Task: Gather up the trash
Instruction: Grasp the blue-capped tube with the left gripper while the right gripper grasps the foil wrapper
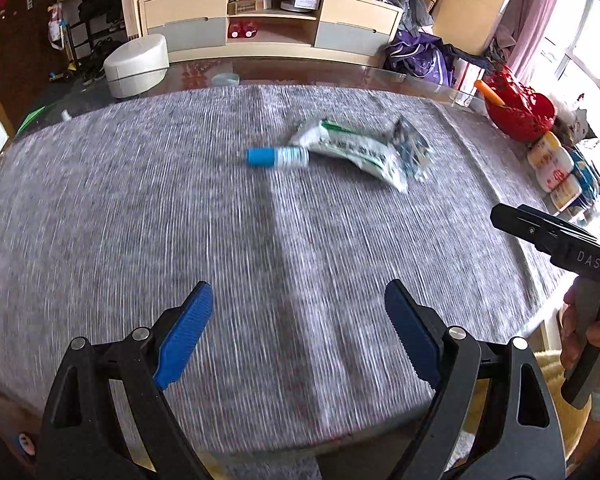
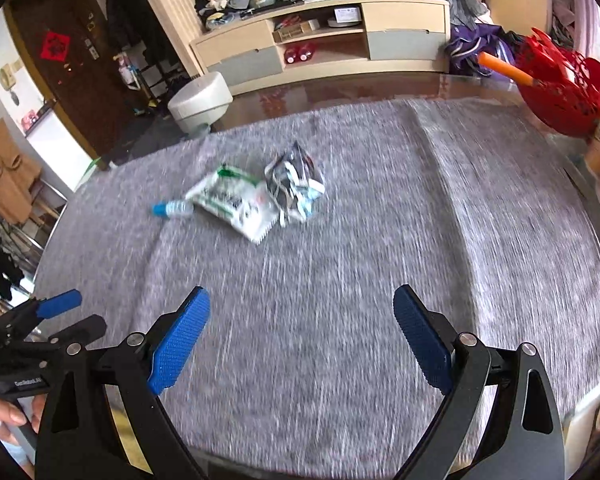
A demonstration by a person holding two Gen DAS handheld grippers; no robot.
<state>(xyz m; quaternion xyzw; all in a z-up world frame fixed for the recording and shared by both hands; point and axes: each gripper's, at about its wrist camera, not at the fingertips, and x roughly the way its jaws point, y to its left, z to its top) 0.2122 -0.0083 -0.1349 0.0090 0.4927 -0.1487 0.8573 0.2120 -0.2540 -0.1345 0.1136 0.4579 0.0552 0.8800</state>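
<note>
The trash lies in a small cluster on the grey cloth (image 1: pixel 180 220), upper centre of the left wrist view and upper left of centre in the right wrist view. It consists of three items: a small bottle (image 1: pixel 278 157) with a blue cap, lying on its side; a white wrapper (image 1: pixel 352 151) with green print, its left end touching or overlapping the bottle's uncapped end; and a crumpled dark-and-white wrapper (image 1: pixel 414 148) against the white wrapper's right side. All three rest flat on the cloth, well apart from both grippers. The left gripper (image 1: pixel 299 328) occupies the bottom of its own view with its blue pads spread wide and nothing between them; only cloth shows in the gap. The right gripper (image 2: pixel 302 334) stands the same way at the bottom of its view: jaws wide apart, empty, above the near part of the cloth. Each tool also appears at the edge of the other's view, the right one at the right edge of the left wrist view, held by a hand (image 1: pixel 580 344). The cloth covers a glass-topped table (image 1: pixel 300 72) whose bare far edge shows above the cloth. At the upper right of the table stands a red basket (image 1: pixel 518 110) with an orange stick in it, and below it, at the right edge, some packaged goods. Beyond the table are a white stool (image 1: pixel 136 66) at upper left and a low beige cabinet (image 1: pixel 272 20) along the top. Both views are motion-blurred.
</note>
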